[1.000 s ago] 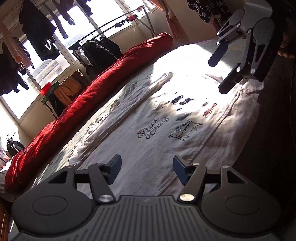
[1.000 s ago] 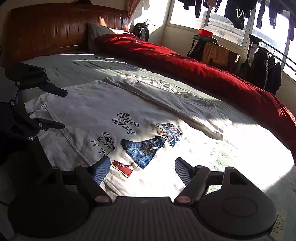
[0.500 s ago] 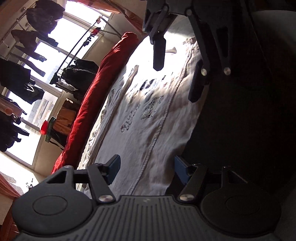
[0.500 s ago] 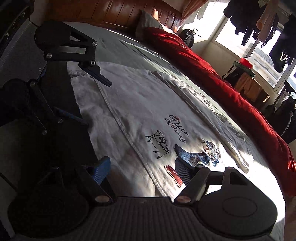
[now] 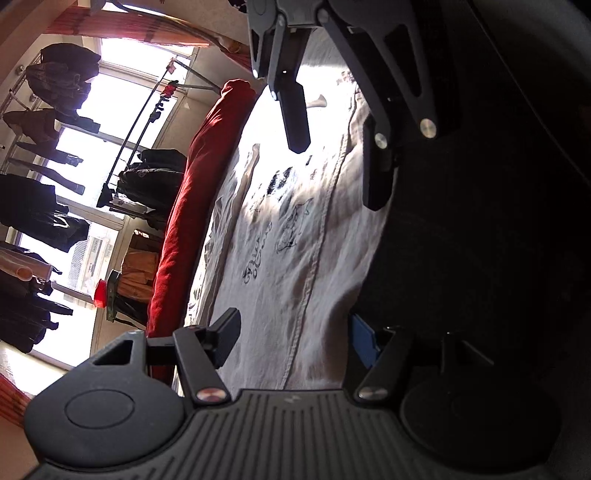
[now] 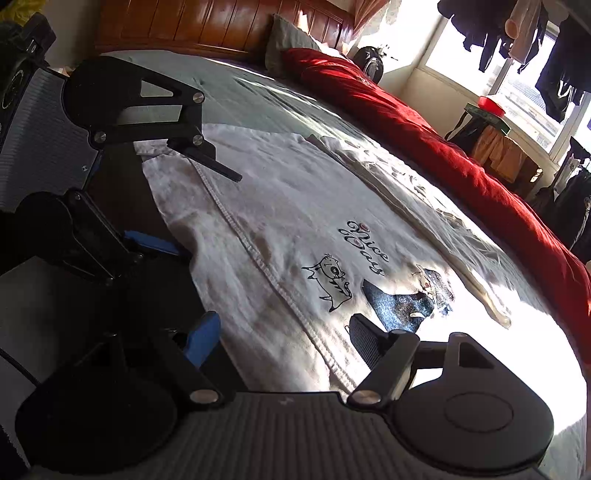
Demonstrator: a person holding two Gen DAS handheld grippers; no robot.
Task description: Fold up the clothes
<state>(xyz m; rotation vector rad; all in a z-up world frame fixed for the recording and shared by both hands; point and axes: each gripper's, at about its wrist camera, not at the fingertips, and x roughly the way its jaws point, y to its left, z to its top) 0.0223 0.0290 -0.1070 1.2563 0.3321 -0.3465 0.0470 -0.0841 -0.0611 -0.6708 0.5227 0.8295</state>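
White T-shirt (image 6: pixel 295 229) spread flat on the bed (image 6: pixel 236 88), print side up — "Nice Day" lettering (image 6: pixel 364 247), a small cartoon animal and a blue-clad figure beside it. Near edge of the shirt, with its stitched seam, running along the dark side of the mattress. A second pale garment (image 6: pixel 406 192) lying just beyond, toward the long red quilt (image 6: pixel 424 136) rolled along the far side.

Left gripper (image 5: pixel 291 334) tilted on its side at the shirt's near edge, jaws apart, cloth lying between the fingers but not pinched — lower blue pad down in shadow beside the hem. Right gripper (image 6: pixel 284 338) likewise standing open over the same edge, fabric in the gap, pads not pressing on it.

Wooden headboard (image 6: pixel 221 26) behind, dark clothes (image 5: pixel 40 214) hanging at the bright window.
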